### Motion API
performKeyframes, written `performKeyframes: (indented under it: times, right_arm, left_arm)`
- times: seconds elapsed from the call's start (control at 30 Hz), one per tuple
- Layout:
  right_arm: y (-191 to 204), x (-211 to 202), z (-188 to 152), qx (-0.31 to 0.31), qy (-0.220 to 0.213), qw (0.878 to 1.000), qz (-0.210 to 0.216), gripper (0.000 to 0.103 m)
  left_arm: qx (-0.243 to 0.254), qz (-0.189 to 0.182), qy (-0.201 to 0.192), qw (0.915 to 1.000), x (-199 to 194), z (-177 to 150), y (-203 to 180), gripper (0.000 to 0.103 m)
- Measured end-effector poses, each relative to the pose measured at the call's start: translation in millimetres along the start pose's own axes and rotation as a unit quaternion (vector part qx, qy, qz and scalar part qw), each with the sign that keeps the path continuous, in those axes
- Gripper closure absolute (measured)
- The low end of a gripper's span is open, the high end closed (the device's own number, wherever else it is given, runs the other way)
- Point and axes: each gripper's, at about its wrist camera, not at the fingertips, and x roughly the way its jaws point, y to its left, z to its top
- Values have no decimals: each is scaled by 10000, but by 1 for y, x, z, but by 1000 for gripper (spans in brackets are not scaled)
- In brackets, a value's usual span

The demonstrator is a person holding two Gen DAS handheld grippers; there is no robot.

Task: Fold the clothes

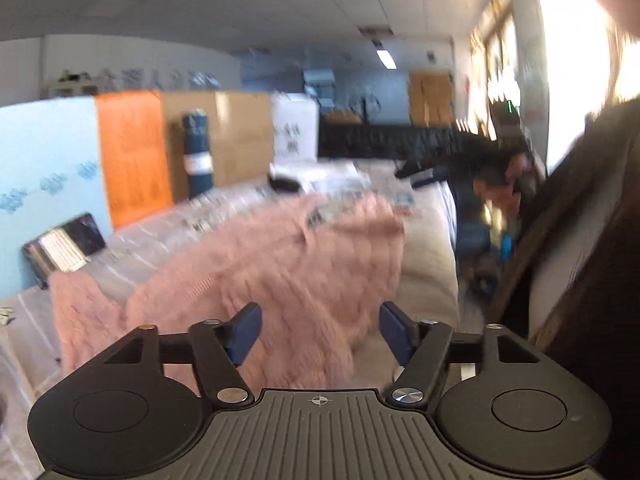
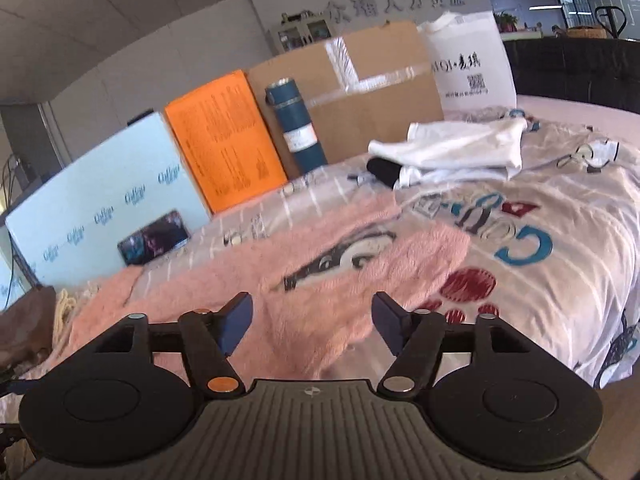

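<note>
The pink sweater (image 2: 256,292) lies just ahead of both empty, wide-open grippers, left gripper (image 1: 320,330) and right gripper (image 2: 312,322).

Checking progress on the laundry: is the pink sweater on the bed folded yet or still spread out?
Not neatly folded. The pink sweater lies loosely across the bed, rumpled, with the printed bedding showing through a gap in it.

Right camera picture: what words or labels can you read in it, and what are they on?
"C" "O" "O": big letters on the bedsheet; the rest unclear.
"MOL", partly hidden, then Chinese characters: white bag.
Grey Chinese characters: back wall.
Repeated blue logo: pale board, too blurred.
Orange sheet, bottle label: print too small.
</note>
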Motion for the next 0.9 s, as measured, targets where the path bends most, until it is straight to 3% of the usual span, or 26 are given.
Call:
performKeyframes:
  times: [0.07, 0.13, 0.23, 0.27, 0.33, 0.43, 0.5, 0.53, 0.57, 0.6, 0.63, 0.67, 0.73, 0.83, 0.9]
  right_arm:
    - [-10, 6, 18, 19, -259, 9996, -70, 33]
    - [-20, 24, 36, 109, -432, 9988, -193, 32]
    - [-39, 63, 60, 483, -334, 9977, -325, 32]
    - [-43, 80, 67, 649, -220, 9970, -353, 32]
    - [-51, 114, 77, 899, 114, 9949, -435, 32]
    - [-57, 163, 87, 902, 533, 9917, -746, 34]
    - [-59, 194, 90, 853, 809, 9882, -980, 35]
    - [-60, 209, 89, 803, 944, 9861, -1106, 35]
    - [-60, 221, 87, 725, 1071, 9848, -1158, 35]
    - [-61, 232, 84, 647, 1194, 9833, -1211, 37]
    - [-60, 240, 81, 579, 1232, 9820, -1307, 47]
    - [-55, 242, 78, 309, 1087, 9831, -1439, 62]
    - [-43, 247, 74, -266, 1042, 9853, -1327, 87]
    - [-35, 245, 74, -418, 832, 9895, -1105, 93]
    - [-29, 239, 83, -504, 455, 9911, -1149, 93]
  left_arm:
    - [-436, 452, -449, 9970, -12, 6, 15, 27]
    - [-1042, 1316, -519, 9844, -11, 7, 38, 24]
    - [-1945, 2529, -362, 9470, -1, 7, 76, 25]
    - [-2184, 2761, -205, 9358, 5, 6, 89, 25]
    - [-2436, 2983, 135, 9228, 18, 3, 115, 26]
    - [-2542, 3184, 631, 9111, 39, 1, 143, 28]
    - [-2622, 3091, 897, 9097, 52, -4, 153, 29]
    - [-2577, 3016, 1055, 9118, 58, -6, 154, 35]
    - [-2475, 2933, 1190, 9157, 66, -7, 152, 51]
    - [-2322, 2896, 1312, 9192, 74, -8, 149, 60]
    - [-2044, 2964, 1388, 9225, 81, -9, 143, 83]
    - [-1793, 3004, 1423, 9259, 84, -9, 136, 95]
    - [-1472, 3151, 1416, 9268, 88, -6, 127, 98]
    - [-1080, 3454, 1323, 9228, 89, 6, 127, 98]
    - [-915, 3626, 1220, 9194, 88, 16, 134, 100]
